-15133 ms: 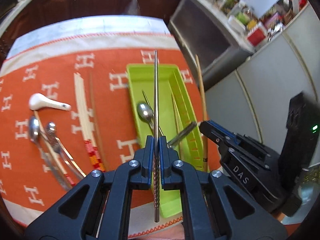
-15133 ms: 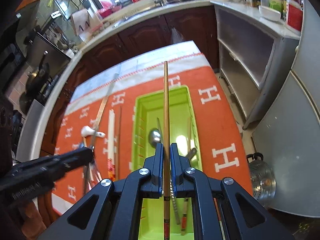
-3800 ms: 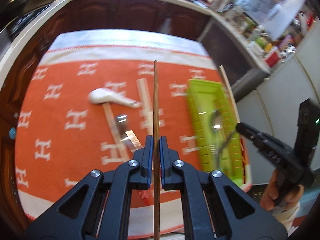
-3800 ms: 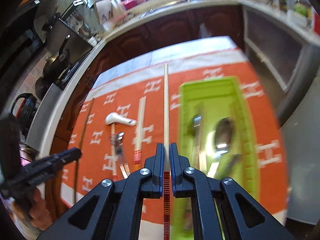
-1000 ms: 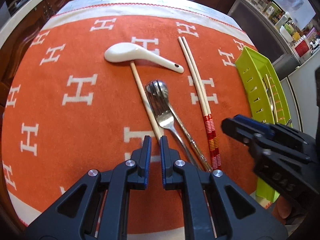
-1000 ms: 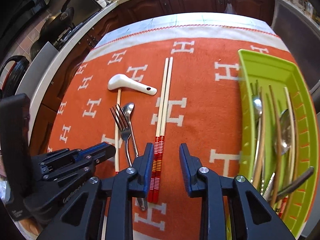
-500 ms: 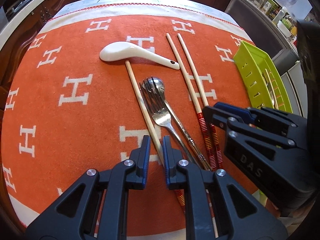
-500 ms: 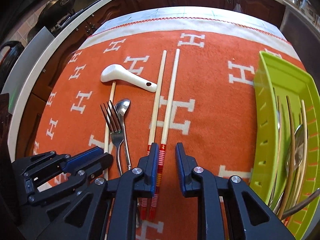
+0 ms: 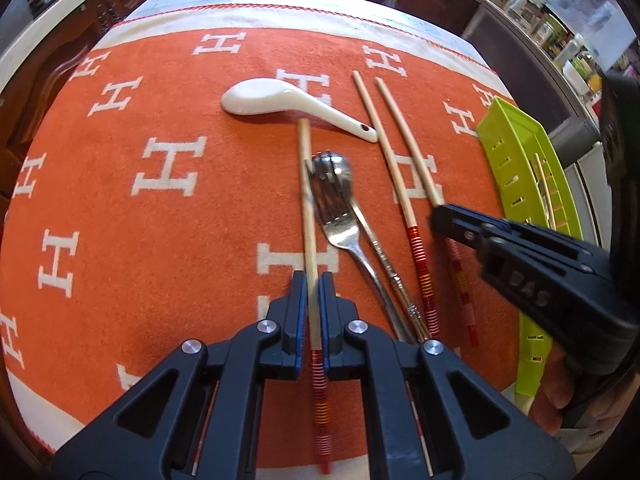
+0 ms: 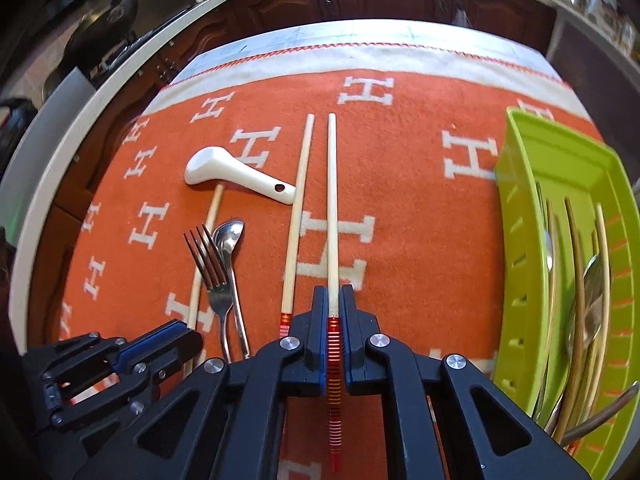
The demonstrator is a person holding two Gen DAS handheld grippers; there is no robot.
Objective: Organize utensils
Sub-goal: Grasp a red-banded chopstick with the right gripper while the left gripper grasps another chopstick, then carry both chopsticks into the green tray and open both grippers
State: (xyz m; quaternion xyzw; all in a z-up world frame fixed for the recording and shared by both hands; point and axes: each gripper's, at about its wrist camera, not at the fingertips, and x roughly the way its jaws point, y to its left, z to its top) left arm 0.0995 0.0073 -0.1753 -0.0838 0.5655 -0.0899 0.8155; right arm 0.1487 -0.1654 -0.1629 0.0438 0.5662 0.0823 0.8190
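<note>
On the orange cloth lie a white ceramic spoon [image 9: 280, 100], a fork [image 9: 340, 232] over a metal spoon [image 10: 229, 232], and three pale chopsticks with red-banded ends. My left gripper [image 9: 314, 280] points steeply down, its jaws closing tight on the leftmost chopstick [image 9: 305, 184], with the pads pressing its shaft. My right gripper [image 10: 331, 296] has its jaws closing on the rightmost chopstick [image 10: 331, 200], gripped where the red bands begin. The middle chopstick [image 10: 298, 208] lies free beside it. Both held chopsticks still lie along the cloth.
A lime-green slotted tray [image 10: 520, 240] at the right holds several chopsticks and spoons. Each gripper shows in the other's view: the right gripper [image 9: 438, 216], the left gripper [image 10: 188, 336]. Dark cabinets and a counter edge lie beyond the cloth.
Both grippers have closed onto chopsticks: the right jaws narrowed from a wide gap onto the rightmost one, the left pinched the leftmost. Neither hand has shifted much.
</note>
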